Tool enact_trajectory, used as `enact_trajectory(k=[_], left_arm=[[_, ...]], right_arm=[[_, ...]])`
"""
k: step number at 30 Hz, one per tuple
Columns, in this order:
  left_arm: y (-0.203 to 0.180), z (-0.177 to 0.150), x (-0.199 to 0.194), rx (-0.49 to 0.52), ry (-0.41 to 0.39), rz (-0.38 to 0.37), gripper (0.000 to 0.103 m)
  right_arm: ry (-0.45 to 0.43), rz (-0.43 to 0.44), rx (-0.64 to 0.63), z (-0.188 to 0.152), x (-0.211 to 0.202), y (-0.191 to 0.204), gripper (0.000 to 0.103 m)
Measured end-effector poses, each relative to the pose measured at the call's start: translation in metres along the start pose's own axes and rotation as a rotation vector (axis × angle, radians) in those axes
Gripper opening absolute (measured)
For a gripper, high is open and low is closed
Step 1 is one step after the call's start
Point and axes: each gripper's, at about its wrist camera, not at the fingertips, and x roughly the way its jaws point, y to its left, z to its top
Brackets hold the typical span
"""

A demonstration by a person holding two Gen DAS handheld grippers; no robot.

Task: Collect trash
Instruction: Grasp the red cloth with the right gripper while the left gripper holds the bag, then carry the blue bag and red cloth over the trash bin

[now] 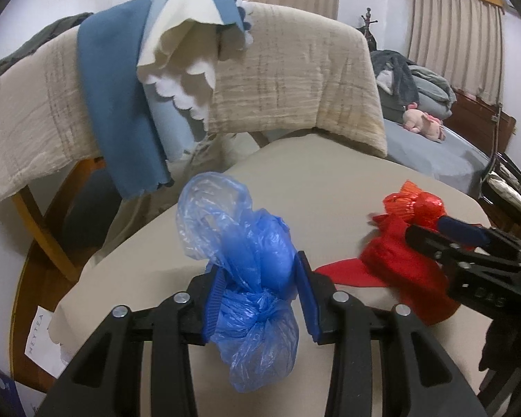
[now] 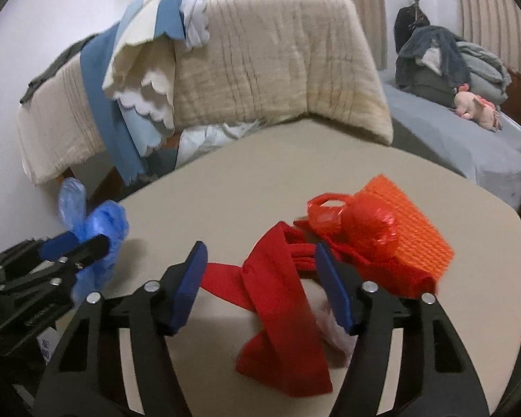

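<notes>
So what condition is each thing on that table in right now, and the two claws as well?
Blue plastic bag: knotted, crumpled, clamped in the left gripper.
Left gripper: shut on the bag.
Red cloth strip: folded over, lying between the right gripper's pads, not pressed.
Right gripper: open, nothing gripped.
Red foil ball: crinkled, resting on the table.
Orange mesh: lying behind the ball.

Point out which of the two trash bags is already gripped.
The blue bag, pinched between the left gripper's pads. The red bag only lies between the right gripper's open jaws.
</notes>
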Motion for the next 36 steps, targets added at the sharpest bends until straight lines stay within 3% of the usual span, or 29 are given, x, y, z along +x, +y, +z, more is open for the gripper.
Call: enact_trajectory(k=[8, 11, 16, 17, 27, 36], left_arm=[[0.004, 0.0, 0.006, -0.015, 0.003, -0.003, 0.039], [0.004, -0.001, 0.007, -0.015, 0.006, -0.001, 0.039], [0.004, -0.002, 0.009, -0.016, 0.016, -0.001, 0.039], [0.004, -0.003, 0.008, -0.015, 0.016, 0.0, 0.039], [-0.004, 0.004, -0.001, 0.004, -0.013, -0.018, 0.039], [-0.028, 0.008, -0.012, 0.033, -0.027, -0.064, 0.039]], right_arm=[[0.087, -0.014, -0.033, -0.005, 0.03, 0.003, 0.053], [0.117, -0.007, -0.039, -0.009, 0.038, 0.004, 0.042], [0.143, 0.022, -0.042, -0.014, 0.041, 0.006, 0.009], [0.141, 0.025, -0.042, -0.014, 0.041, 0.007, 0.006], [0.031, 0.117, 0.033, 0.004, -0.001, -0.002, 0.004], [-0.033, 0.129, 0.072, 0.008, -0.047, -0.016, 0.004]])
